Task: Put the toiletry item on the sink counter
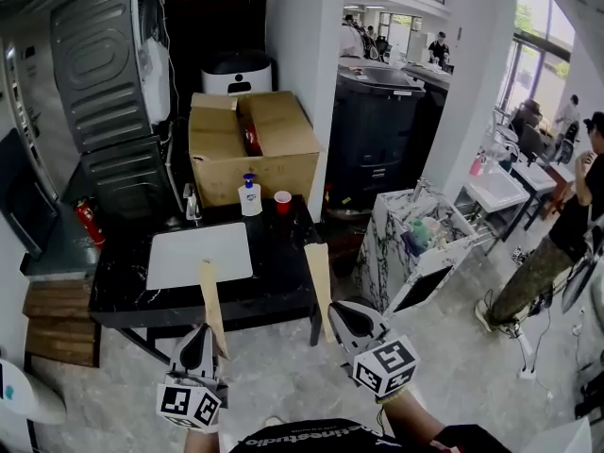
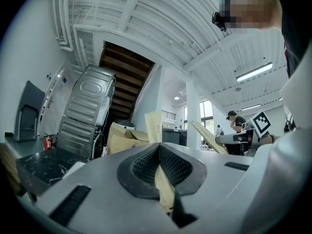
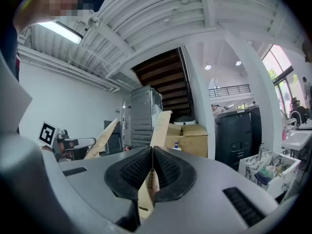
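Observation:
A white pump bottle [image 1: 250, 196] with a blue top stands at the back of the black sink counter [image 1: 283, 272], beside a small red cup [image 1: 282, 201]; the bottle also shows far off in the right gripper view [image 3: 176, 146]. My left gripper [image 1: 200, 347] [image 2: 158, 165] is shut on a narrow cardboard strip [image 1: 209, 305] [image 2: 153, 126] that sticks up in front of the counter. My right gripper [image 1: 344, 321] [image 3: 152, 167] is shut on a second cardboard strip [image 1: 321, 286] [image 3: 161, 126]. Both grippers hang short of the counter's near edge.
A white rectangular basin [image 1: 200, 253] is set in the counter's left half. Behind stand a cardboard box [image 1: 250, 144], a grey appliance [image 1: 109, 64] and a white pillar [image 1: 302, 55]. A fire extinguisher [image 1: 90, 222] stands left, a cluttered marble cabinet [image 1: 415, 243] and a person [image 1: 557, 243] right.

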The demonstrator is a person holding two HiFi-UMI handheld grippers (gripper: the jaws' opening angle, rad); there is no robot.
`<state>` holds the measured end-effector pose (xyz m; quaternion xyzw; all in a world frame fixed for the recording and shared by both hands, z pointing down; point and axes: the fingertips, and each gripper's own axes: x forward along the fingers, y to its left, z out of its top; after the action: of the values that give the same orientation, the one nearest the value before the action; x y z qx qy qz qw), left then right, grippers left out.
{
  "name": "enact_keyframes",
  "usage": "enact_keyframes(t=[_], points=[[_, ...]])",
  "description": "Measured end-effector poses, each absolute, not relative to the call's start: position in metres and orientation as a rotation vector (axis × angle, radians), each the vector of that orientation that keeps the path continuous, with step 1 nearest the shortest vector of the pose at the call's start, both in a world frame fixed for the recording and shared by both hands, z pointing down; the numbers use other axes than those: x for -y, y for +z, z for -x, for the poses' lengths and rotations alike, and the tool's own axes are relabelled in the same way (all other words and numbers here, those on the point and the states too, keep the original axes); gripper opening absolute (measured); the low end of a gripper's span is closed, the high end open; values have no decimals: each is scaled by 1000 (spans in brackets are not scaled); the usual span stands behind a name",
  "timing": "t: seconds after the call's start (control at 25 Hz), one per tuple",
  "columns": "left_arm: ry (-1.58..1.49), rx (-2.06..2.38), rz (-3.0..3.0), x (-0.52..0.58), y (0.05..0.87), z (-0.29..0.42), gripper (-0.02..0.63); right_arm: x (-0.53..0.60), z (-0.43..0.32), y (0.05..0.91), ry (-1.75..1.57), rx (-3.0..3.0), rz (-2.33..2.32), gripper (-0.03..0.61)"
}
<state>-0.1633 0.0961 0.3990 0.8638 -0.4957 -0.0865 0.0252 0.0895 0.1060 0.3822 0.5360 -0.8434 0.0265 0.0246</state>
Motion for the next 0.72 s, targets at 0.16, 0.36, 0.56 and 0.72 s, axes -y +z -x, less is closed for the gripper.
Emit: enact_keyframes(t=[0.16,0.36,0.56,0.72], points=[[-281,1538,-2666,-92,400,183,15,-97,-71,384,76,2603,-1648,44],[-287,1539,-2664,-84,406,208,15,-87,-44,387,78,2607,-1647,44],[-279,1506,-2671,-71,417,220,15,-85,-32,397,94,2573,-1670,44],[-274,1475,-2662,-55,425,220,15,-76,-35,403,107,2537,-1684,44]])
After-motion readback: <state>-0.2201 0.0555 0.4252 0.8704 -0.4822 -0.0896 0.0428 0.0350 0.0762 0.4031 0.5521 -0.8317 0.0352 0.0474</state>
